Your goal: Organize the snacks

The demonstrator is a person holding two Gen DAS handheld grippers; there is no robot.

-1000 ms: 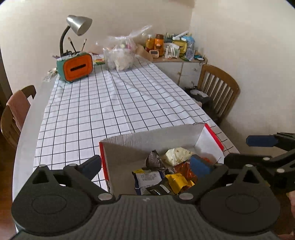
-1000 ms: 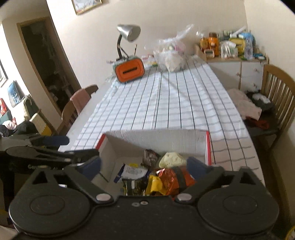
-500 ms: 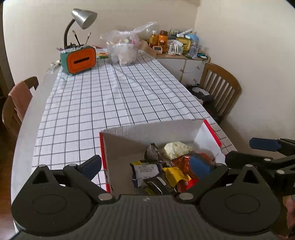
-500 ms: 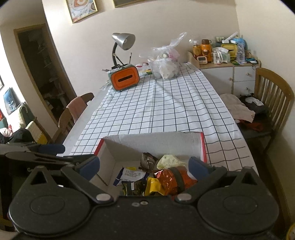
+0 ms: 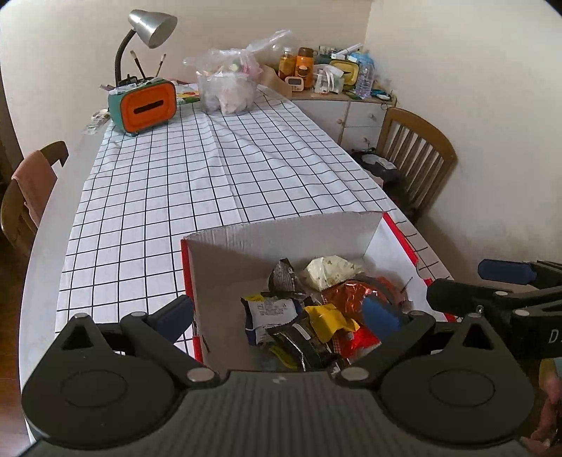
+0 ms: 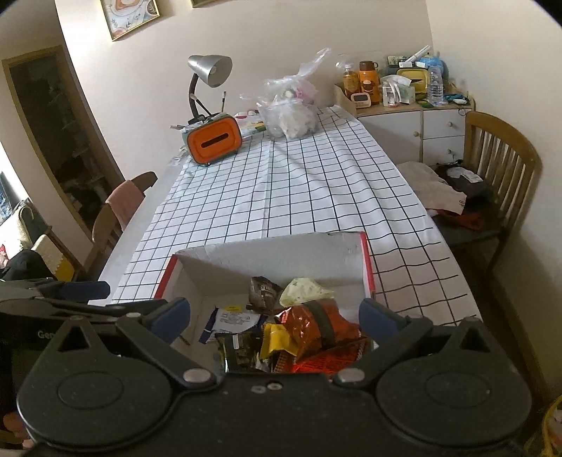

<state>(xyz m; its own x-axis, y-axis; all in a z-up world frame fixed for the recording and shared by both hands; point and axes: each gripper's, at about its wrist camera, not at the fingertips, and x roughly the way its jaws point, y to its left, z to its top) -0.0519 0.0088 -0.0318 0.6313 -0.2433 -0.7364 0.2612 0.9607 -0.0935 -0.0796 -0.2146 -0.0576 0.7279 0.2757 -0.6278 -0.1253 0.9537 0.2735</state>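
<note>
A white cardboard box with red outer sides [image 5: 281, 239] [image 6: 274, 251] sits at the near end of the checked tablecloth. Several snack packets lie inside: a white-and-blue packet [image 5: 270, 311] [image 6: 232, 318], a pale yellow bag [image 5: 330, 270] [image 6: 304, 290], an orange foil bag [image 5: 346, 293] [image 6: 305, 323], a yellow wrapper [image 5: 328, 316] [image 6: 275, 339] and a dark packet [image 5: 284, 276] [image 6: 261, 290]. My left gripper [image 5: 277, 314] hangs open above the box, nothing between its blue pads. My right gripper [image 6: 274, 314] is open too, empty, over the same box.
At the table's far end stand an orange and teal tissue box [image 5: 145, 105] with a desk lamp [image 5: 151, 26] and a clear plastic bag [image 5: 228, 86]. A cluttered sideboard [image 5: 337, 88] and a wooden chair [image 5: 416, 154] are on the right; another chair [image 5: 26, 186] on the left.
Both grippers have pulled back and risen, so the box and table look a little farther away. Both stay open and the snacks have not moved.
</note>
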